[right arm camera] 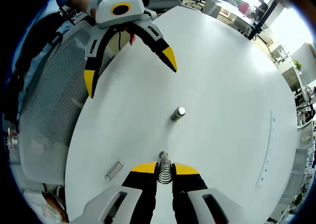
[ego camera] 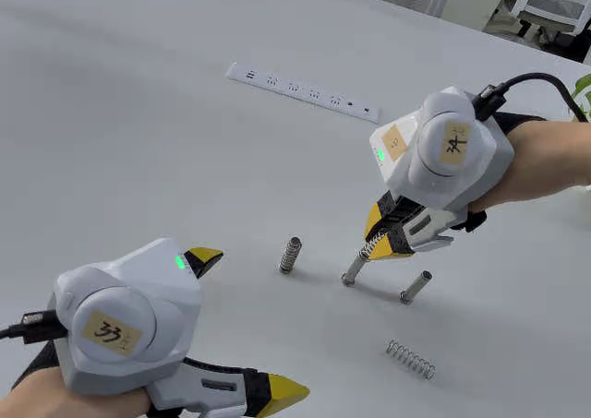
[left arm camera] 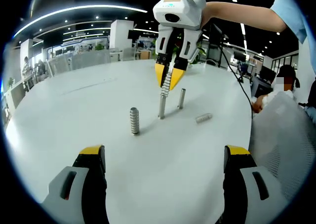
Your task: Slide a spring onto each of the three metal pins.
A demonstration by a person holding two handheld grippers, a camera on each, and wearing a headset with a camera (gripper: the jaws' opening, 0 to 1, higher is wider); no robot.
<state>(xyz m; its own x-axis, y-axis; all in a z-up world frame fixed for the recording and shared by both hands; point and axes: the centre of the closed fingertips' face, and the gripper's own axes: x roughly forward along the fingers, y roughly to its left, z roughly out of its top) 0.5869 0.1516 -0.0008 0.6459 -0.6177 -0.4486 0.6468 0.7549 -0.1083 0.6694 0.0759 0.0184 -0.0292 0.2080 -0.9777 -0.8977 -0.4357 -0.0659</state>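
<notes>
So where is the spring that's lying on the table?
In the head view the loose spring lies flat at lower right, just below the rightmost pin.

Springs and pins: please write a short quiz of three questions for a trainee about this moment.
1. True or false: the left gripper holds a spring.
2. How many pins already carry a seated spring?
3. The right gripper holds its spring just above: A) the middle pin, B) the power strip, C) the loose spring.
Key: 1 false, its jaws stand open and empty; 2 one, the leftmost pin in the head view; 3 A.
</notes>
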